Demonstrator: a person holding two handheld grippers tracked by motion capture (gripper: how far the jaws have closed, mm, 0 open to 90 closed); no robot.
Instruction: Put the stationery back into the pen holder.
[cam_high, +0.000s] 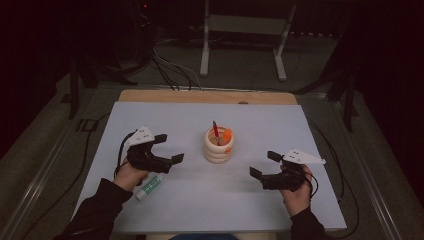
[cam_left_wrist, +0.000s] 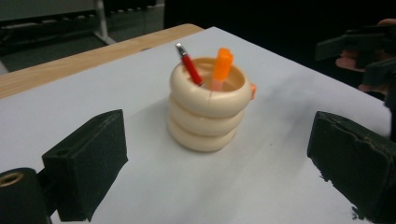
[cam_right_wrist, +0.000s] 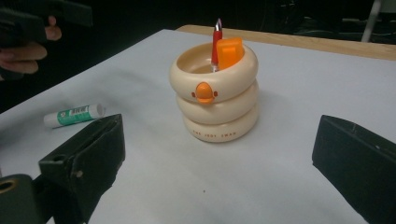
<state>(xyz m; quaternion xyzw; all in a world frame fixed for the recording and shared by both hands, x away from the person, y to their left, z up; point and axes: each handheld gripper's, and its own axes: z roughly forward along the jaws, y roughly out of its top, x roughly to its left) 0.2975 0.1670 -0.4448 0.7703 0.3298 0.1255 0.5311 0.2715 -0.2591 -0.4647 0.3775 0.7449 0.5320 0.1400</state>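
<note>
Glue stick (cam_high: 150, 186) lies near cup (cam_high: 218, 145), beside left gripper (cam_high: 170, 150). Both grippers' jaws wide apart, empty. Grab stick by middle, gently.

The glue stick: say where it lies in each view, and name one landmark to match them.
High view: the glue stick lies lower left, beside the left hand.
Left gripper view: not in it.
Right gripper view: the stick lies at left, on the white sheet.
Shared landmark: the cream ringed holder.

Dim room, dark surround
Wooden table (cam_high: 150, 95) under pale sheet (cam_high: 280, 130); white stand legs (cam_high: 243, 24) behind; cables (cam_high: 172, 67) on grey floor (cam_high: 240, 70)
</note>
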